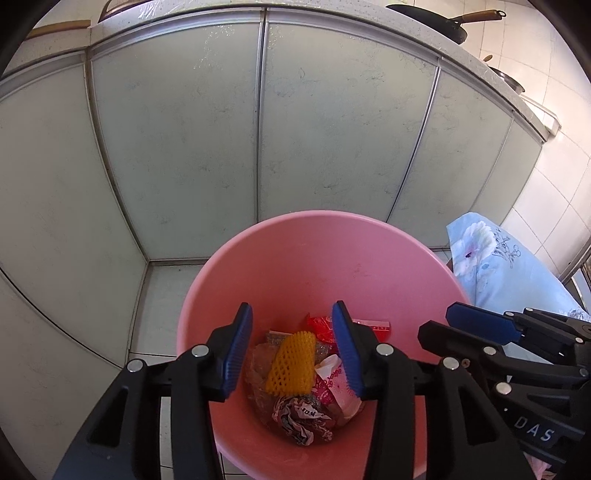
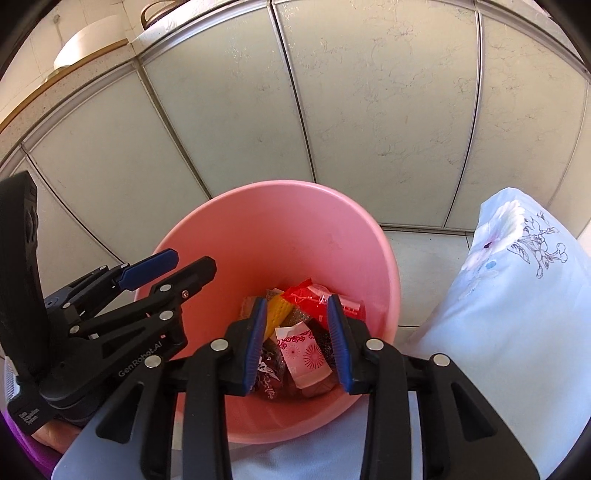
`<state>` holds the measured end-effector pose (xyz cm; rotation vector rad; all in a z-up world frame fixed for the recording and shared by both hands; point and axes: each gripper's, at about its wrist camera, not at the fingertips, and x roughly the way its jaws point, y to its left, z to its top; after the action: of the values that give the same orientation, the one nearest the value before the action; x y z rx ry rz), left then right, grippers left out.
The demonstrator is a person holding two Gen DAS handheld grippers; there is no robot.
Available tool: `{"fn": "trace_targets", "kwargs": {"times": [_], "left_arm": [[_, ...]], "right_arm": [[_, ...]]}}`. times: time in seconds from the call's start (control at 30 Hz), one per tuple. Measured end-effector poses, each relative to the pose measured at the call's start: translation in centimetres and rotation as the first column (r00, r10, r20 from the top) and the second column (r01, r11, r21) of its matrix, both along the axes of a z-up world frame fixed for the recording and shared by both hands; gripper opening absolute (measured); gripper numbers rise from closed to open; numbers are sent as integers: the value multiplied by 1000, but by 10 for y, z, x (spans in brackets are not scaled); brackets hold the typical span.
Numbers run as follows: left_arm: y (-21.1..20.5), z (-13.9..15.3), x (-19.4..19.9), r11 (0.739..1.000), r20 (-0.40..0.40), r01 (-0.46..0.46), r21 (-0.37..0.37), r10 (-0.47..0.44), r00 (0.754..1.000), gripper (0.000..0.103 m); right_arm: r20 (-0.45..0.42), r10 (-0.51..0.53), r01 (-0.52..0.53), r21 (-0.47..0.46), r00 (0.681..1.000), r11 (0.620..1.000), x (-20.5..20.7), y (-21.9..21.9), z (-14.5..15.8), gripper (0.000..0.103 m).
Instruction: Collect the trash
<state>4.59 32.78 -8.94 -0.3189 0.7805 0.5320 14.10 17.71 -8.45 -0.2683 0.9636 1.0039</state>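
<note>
Trash [image 1: 295, 373] lies heaped at the bottom of a pink bucket [image 1: 317, 254], a smooth, glossy plastic pail with a round rim and walls that taper downward. On the left of the heap sits a yellow foam net sleeve [image 1: 291, 363], soft and honeycombed with small holes. Far behind it is a crinkled red plastic wrapper [image 1: 322, 326], shiny and translucent. To the right rests a flattened white paper cup [image 2: 304, 354] printed with pink flowers and starbursts. At the near side is a crumpled ball of printed paper [image 1: 301, 417], and clear wrinkled film lines the bottom under the pile.

Above the bucket's mouth hangs the left gripper [image 1: 293, 350], its black plastic arms ending in ribbed blue rubber pads [image 1: 236, 350]; the jaws stand apart with nothing between them. Just right of it, the right gripper [image 2: 297, 338] is built the same way and is likewise spread wide and empty, over the right half of the bucket.

Beyond the bucket stand pale green frosted cabinet doors [image 1: 173, 140] in thin metal frames, under a speckled stone counter [image 1: 480, 62] on which a dark pan [image 1: 436, 20] with a wooden handle rests. To the right of the bucket is light blue cloth [image 2: 517, 277] with a floral print, soft and folded. The floor is pale tile [image 1: 162, 306].
</note>
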Motion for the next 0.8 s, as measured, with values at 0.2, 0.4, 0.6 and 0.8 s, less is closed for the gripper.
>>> {"fn": "trace_targets", "kwargs": {"times": [0.2,0.4,0.6,0.8], "left_arm": [[-8,15,-10,1000,34,1,3,-1,999,44],[-18,33,-22,1000,69,8,4,-8,998,44],[-33,51,-34,1000,97,25,18,-27,995,45],[-50,67,-48,999,125,31,38,-36,992,53]], "right_arm": [[29,-5,5,9,1000,1000,-6,-10,6,34],[63,-24,22,30,998,999,-13,-23,18,43],[94,-32,26,56,995,998,-23,-37,30,45],[155,-44,33,75,987,997,-38,-56,43,46]]}}
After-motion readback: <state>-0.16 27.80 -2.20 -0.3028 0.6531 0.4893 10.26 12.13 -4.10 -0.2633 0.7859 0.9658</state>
